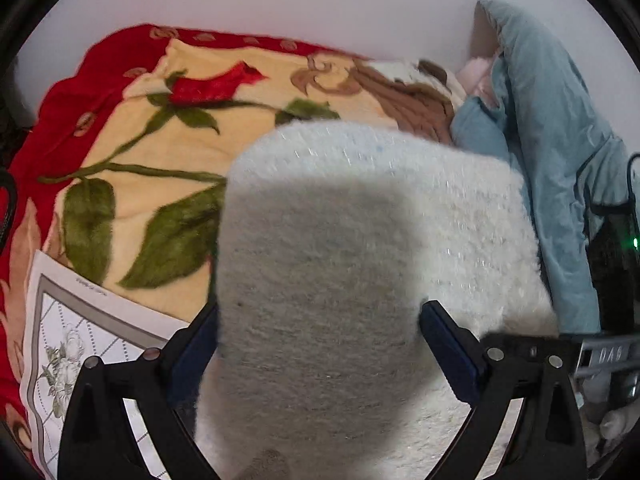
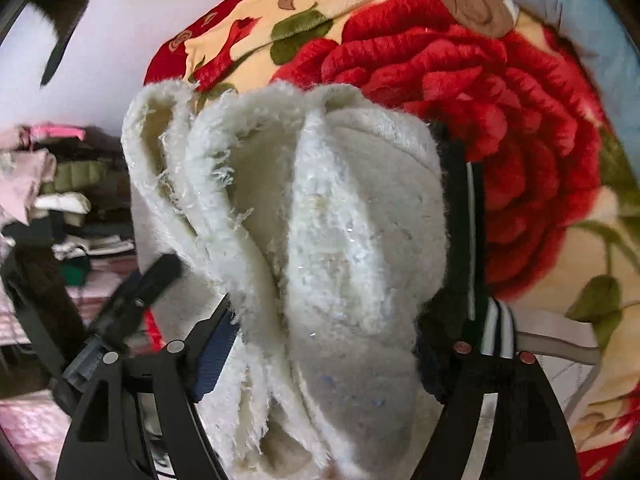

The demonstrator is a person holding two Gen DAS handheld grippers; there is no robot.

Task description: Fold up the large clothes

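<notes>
left gripper [image 1: 320, 320] clamped on white fuzzy sweater [image 1: 360, 220], right gripper [image 2: 324, 340] pads against bunched folds (grip unclear), rose-print blanket [image 1: 132, 140] beneath

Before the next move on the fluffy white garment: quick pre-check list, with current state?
1. Left gripper has the white fluffy garment between its fingers: ok, fabric fills the gap.
2. Left pads actually pressing on it: cannot tell, the fabric hides the contact.
3. Right gripper has the garment between its fingers: ok, several bunched layers sit there.
4. Right grip firm: cannot tell, its jaws stand wide.
5. Only one item in the right gripper: not ok, a dark striped piece lies against the right finger.
6. Landing spot: ok, the rose-print blanket lies spread beneath, though a printed sheet sits at its near edge.
</notes>
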